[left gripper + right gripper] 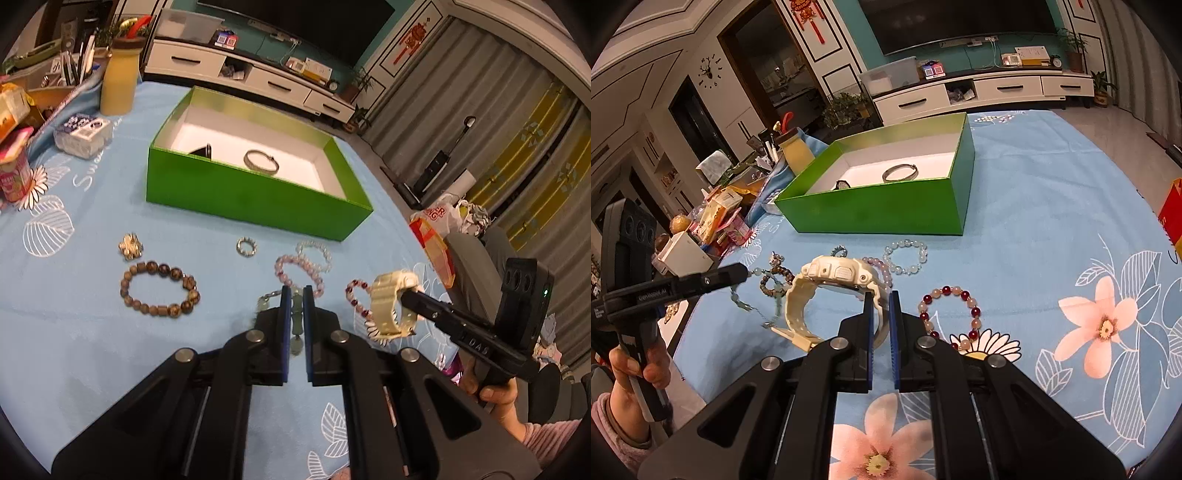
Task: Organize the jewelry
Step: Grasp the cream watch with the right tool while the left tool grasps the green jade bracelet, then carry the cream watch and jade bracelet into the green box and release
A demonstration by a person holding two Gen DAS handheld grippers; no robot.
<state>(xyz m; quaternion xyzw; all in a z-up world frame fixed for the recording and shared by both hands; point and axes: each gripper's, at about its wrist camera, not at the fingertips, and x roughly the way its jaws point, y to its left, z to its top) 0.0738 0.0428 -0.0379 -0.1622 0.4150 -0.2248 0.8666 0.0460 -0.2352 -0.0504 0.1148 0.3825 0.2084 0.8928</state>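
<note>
My right gripper point(881, 301) is shut on the strap of a cream watch point(834, 291) and holds it above the blue cloth; it also shows in the left wrist view point(389, 308). My left gripper point(296, 295) is shut on a pale green pendant necklace point(295, 325) low over the cloth. The open green box point(255, 192) stands behind, with a silver bangle point(260, 160) and a dark watch point(203, 150) inside. A brown bead bracelet point(159, 291), a gold brooch point(130, 246), a small ring point(246, 246), pink point(295, 267) and clear bead bracelets point(316, 251) and a red-and-white one point(951, 314) lie loose.
Clutter fills the table's left side: a yellow bottle point(120, 77), a wipes pack point(83, 134), a pink cup point(13, 173). A red box point(1171, 218) sits at the right edge. A TV cabinet point(251, 74) stands beyond the table.
</note>
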